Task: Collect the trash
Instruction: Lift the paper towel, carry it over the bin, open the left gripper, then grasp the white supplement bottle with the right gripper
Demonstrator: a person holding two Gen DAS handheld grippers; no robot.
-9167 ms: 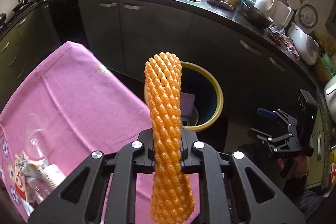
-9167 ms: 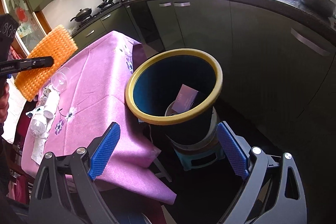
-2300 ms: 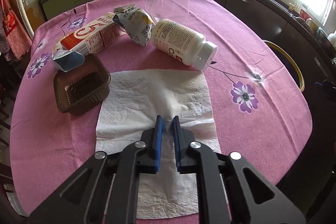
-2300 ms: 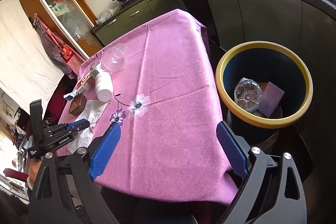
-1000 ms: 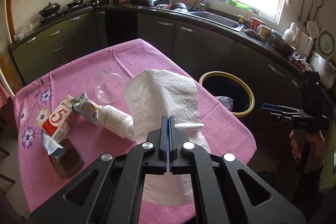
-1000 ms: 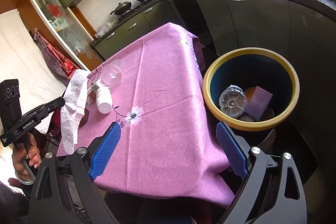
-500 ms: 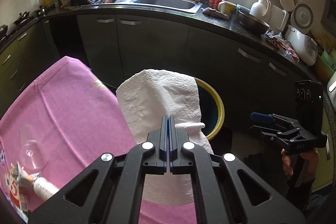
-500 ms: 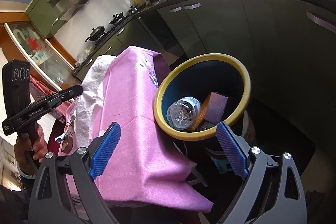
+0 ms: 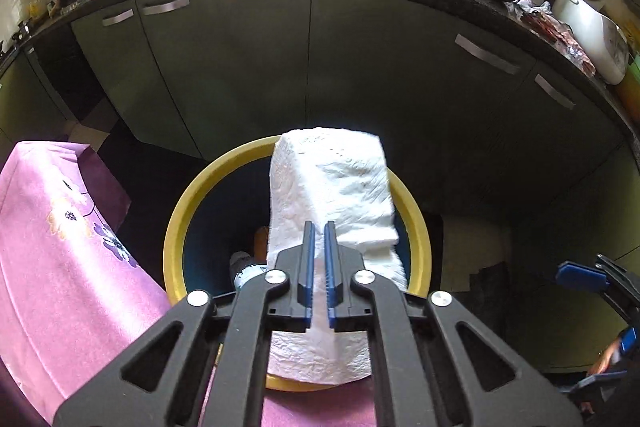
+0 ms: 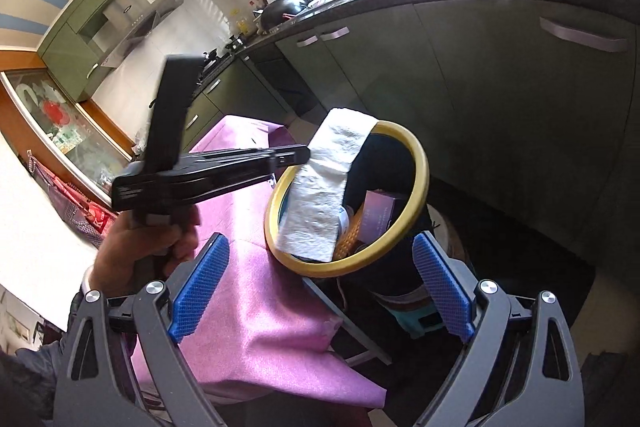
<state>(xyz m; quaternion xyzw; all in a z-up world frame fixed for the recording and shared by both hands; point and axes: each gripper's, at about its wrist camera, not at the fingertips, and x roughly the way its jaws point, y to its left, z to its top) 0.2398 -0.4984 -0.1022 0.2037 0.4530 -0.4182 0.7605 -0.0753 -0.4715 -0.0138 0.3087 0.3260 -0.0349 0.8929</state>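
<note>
the left gripper's (image 9: pixel 317 259) jaws are parting, a narrow gap showing between the blue pads, with the white paper towel (image 9: pixel 332 187) draped between them and hanging over the yellow-rimmed trash bin (image 9: pixel 176 227). inside the bin lie an orange net sleeve (image 10: pixel 349 233) and a purple box (image 10: pixel 378 213). the pink tablecloth (image 9: pixel 60 259) lies to the left. the right gripper (image 10: pixel 320 287), at the near side, has its jaws spread wide with nothing between them

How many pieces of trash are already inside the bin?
3 show in the bin: an orange foam net, a purple box, and a clear plastic item. The paper towel may hide more.
</note>
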